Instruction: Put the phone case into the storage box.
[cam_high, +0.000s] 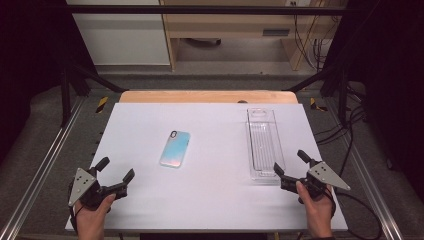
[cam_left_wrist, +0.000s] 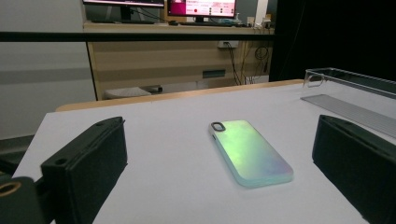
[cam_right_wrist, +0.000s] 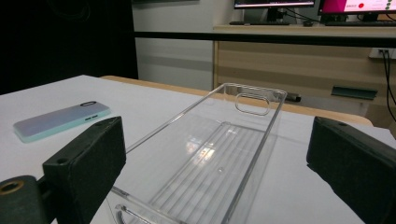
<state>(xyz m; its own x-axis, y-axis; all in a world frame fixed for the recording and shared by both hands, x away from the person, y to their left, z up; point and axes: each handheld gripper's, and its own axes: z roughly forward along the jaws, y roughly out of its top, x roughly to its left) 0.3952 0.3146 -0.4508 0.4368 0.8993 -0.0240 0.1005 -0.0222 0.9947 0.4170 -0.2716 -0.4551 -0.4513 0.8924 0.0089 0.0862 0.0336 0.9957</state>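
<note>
At inspection, both grippers hovered at the near edge of the white surface (cam_high: 210, 200), neither in contact with any item. The left gripper (cam_high: 118, 175) faced the phone (cam_high: 175, 148); its fingers (cam_left_wrist: 88, 163) stood wide apart with nothing between them. The right gripper (cam_high: 290, 167) sat just short of the near end of the clear tray (cam_high: 263, 145); its fingers (cam_right_wrist: 88, 163) were likewise spread, empty, the tray's near end lying between them but unpressed.

Judged step: the approach, before any grasp. The work appeared to be moving the phone into the tray. The next move would call for the left gripper to advance and straddle the phone across its narrow width, then close on its edges; the right gripper would likely steady the tray.

The phone lay flat, back upward, left of centre and well apart from the tray, angled slightly. Its case was smooth, with a pale blue-to-pink iridescent sheen, rounded corners and a dark oval camera cut-out at its far end. It sat low on the surface, leaving little edge to pinch. The tray was long, narrow, rigid transparent plastic, with a ribbed floor and a slot handle in its far wall. The surface was matte and even.
</note>
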